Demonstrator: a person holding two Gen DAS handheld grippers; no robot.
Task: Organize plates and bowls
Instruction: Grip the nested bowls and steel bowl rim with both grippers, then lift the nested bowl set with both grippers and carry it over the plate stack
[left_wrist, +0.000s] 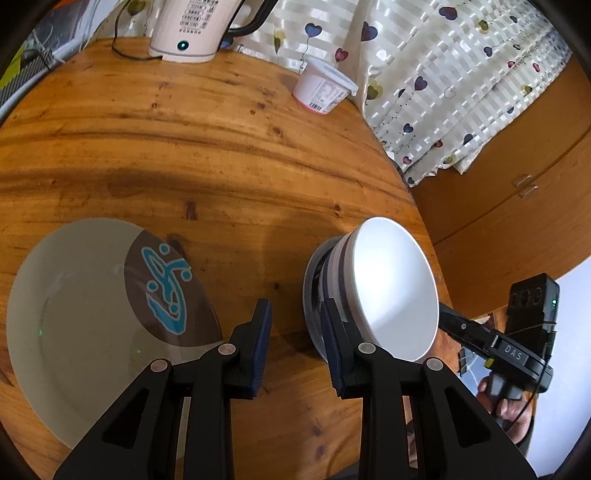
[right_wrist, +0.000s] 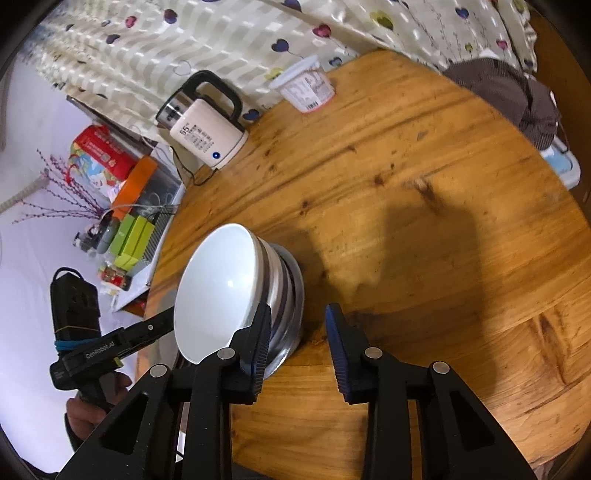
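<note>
Two grippers are hovering low over the round wooden table (left_wrist: 229, 155), one on each side of a stack of bowls (left_wrist: 369, 291) near the table's edge. The white bowl (right_wrist: 218, 291) is sitting on top, nested in striped bowls, with what looks like a metal bowl at the bottom. The whole stack appears upright on the table, though the fisheye is bending it.

The left gripper (left_wrist: 295, 347) is hanging with its fingers apart and nothing between them; its right finger is sitting just beside the stack's base, perhaps touching it, I cannot tell. The right gripper (right_wrist: 299, 349) is likewise standing open and empty, its left finger close against the stack's lower side.

Off to the left a large white plate (left_wrist: 88, 314) with a brown patch and a blue fish design is lying flat on the table, well apart from the bowls.

To my eye the bowls are already gathered, and the plate is what is left. The next move probably calls for one gripper to close on a rim, either the plate's or the stack's, and bring the two together. A flat plate's rim will be awkward to pinch.

An electric kettle (right_wrist: 207, 125) and a plastic tub (right_wrist: 306, 88) are standing at the far side.
</note>
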